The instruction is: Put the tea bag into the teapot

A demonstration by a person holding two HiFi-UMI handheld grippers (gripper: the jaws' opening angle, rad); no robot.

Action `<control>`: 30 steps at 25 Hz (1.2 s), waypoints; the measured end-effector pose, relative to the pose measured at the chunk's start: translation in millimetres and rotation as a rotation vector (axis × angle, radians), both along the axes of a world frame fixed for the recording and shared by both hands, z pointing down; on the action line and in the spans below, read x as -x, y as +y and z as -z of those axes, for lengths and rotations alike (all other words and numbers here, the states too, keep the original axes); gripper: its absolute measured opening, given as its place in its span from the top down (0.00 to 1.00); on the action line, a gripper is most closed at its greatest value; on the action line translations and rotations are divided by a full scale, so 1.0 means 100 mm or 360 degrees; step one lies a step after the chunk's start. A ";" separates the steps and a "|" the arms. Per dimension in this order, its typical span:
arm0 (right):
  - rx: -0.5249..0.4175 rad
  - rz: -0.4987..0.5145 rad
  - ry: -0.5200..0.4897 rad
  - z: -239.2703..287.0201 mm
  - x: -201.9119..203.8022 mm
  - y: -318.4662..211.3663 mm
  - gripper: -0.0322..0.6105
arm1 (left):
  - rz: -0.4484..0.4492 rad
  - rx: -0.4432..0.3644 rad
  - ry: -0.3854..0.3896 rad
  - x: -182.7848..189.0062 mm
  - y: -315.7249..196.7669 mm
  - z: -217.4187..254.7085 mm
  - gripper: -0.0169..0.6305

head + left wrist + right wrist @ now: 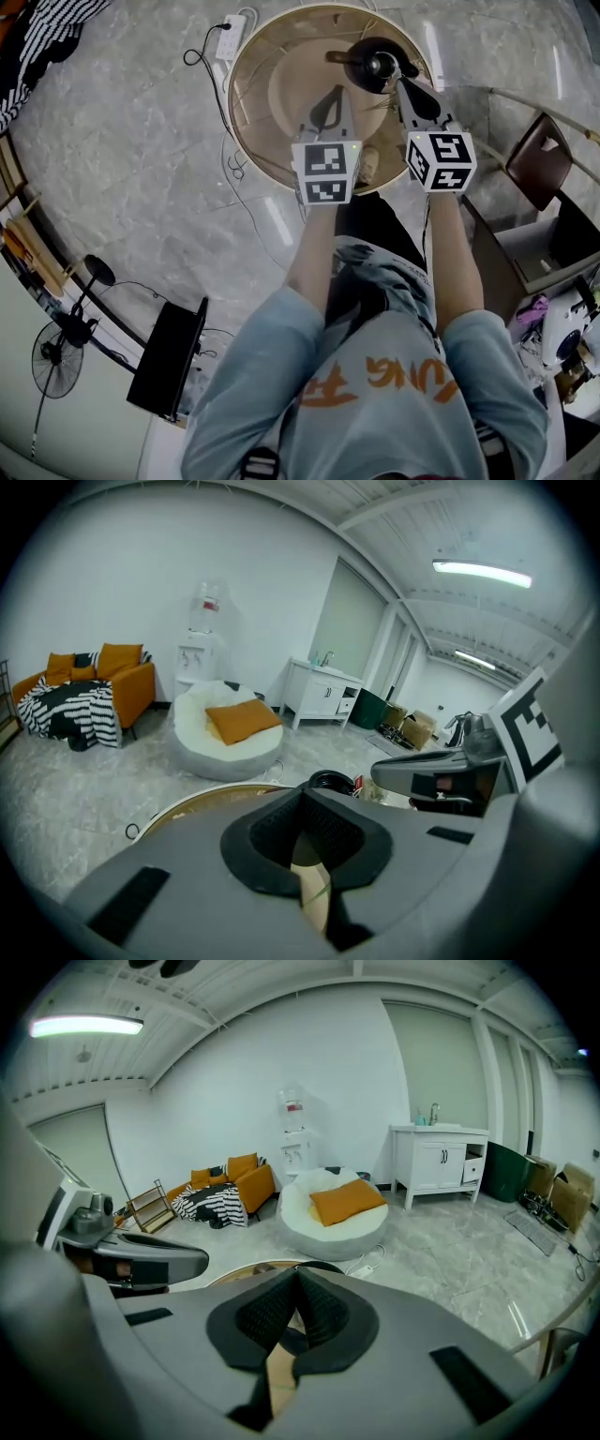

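Observation:
A black teapot [373, 62] with a shiny knob on top stands at the far side of the round wooden table [258, 103]. My right gripper [396, 75] reaches to the teapot's top with its jaws shut; a grip on the knob does not show. My left gripper [328, 101] hovers over the table's middle, left of the teapot, jaws shut with nothing clearly between them. The left gripper view shows the teapot's [330, 780] dark rim just past the jaws. A small pale object [369, 163] lies near the table's front edge; I cannot tell what it is. No tea bag shows clearly.
A white power strip [231, 36] and cables lie on the marble floor left of the table. A brown chair [542, 159] stands at the right, a fan [58, 358] and a black case [167, 358] at the lower left. Beanbag [337, 1208] and sofa stand farther off.

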State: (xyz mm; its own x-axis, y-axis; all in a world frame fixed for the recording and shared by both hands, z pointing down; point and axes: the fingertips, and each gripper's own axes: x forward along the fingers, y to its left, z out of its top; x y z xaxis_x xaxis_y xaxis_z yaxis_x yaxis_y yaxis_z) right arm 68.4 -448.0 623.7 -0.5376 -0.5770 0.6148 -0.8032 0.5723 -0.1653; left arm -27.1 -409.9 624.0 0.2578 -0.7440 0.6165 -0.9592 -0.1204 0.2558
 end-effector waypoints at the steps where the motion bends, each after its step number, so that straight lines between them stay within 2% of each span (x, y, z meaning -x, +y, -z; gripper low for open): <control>1: 0.0003 -0.0009 0.0002 -0.03 0.00 -0.06 0.93 | -0.0002 0.0004 0.0004 0.00 -0.03 -0.03 0.94; 12: 0.0062 0.0039 0.0097 -0.43 0.11 -0.36 0.93 | -0.0036 0.0060 0.0054 0.02 -0.23 -0.33 0.94; 24: 0.0089 0.0088 0.0129 -0.56 0.19 -0.31 0.93 | 0.0001 0.0051 0.0070 0.09 -0.33 -0.39 0.94; 26: 0.0075 0.0087 0.0138 -0.57 0.18 -0.31 0.89 | -0.0001 0.0053 0.0074 0.10 -0.31 -0.39 0.94; 29: 0.0058 0.0083 0.0112 -0.51 0.17 -0.26 0.75 | -0.0003 0.0057 0.0077 0.11 -0.26 -0.38 0.94; 30: 0.0050 0.0073 0.0105 -0.47 0.16 -0.25 0.74 | -0.0001 0.0054 0.0077 0.12 -0.25 -0.37 0.94</control>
